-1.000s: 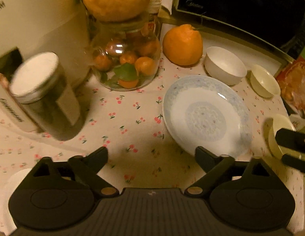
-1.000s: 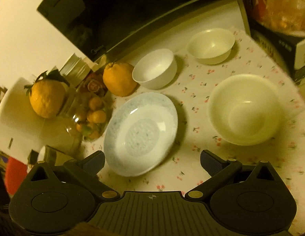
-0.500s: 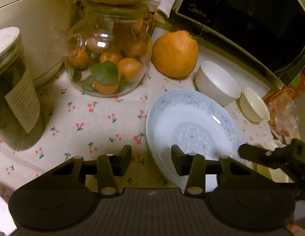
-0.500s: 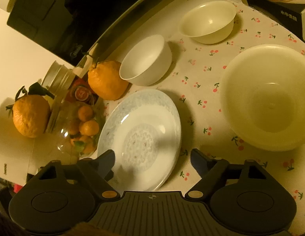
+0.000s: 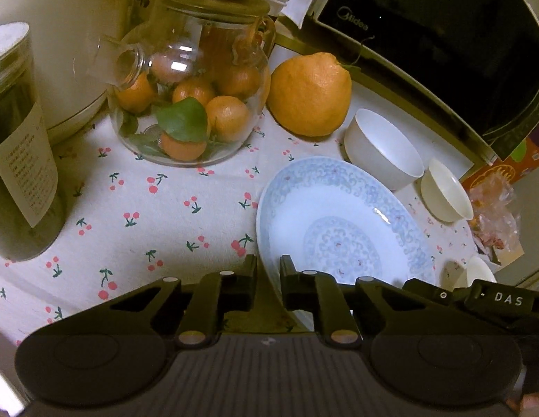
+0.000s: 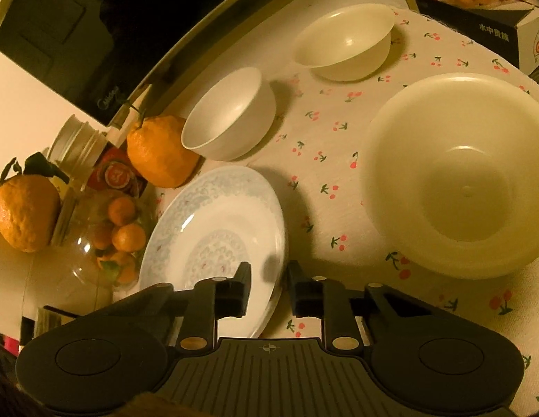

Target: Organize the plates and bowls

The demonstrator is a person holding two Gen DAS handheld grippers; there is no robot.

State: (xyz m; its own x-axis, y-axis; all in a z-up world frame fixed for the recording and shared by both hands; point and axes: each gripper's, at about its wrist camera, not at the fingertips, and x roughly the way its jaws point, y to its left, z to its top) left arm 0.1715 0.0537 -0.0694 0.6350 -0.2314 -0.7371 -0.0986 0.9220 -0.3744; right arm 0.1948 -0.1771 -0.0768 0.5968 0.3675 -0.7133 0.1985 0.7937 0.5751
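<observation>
The blue-patterned plate is sat on the cherry-print tablecloth, near rim pinched by the left gripper. The right gripper is closing over its opposite rim, contact probably made.

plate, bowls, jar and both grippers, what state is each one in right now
plate: upright, empty, rim between both grippers' fingers
left gripper: shut on plate rim
right gripper: closing on plate rim
white bowl: upright, empty
small cream bowl: upright, empty
large cream bowl: upright, empty
glass jar: lidded, holding small oranges
</observation>
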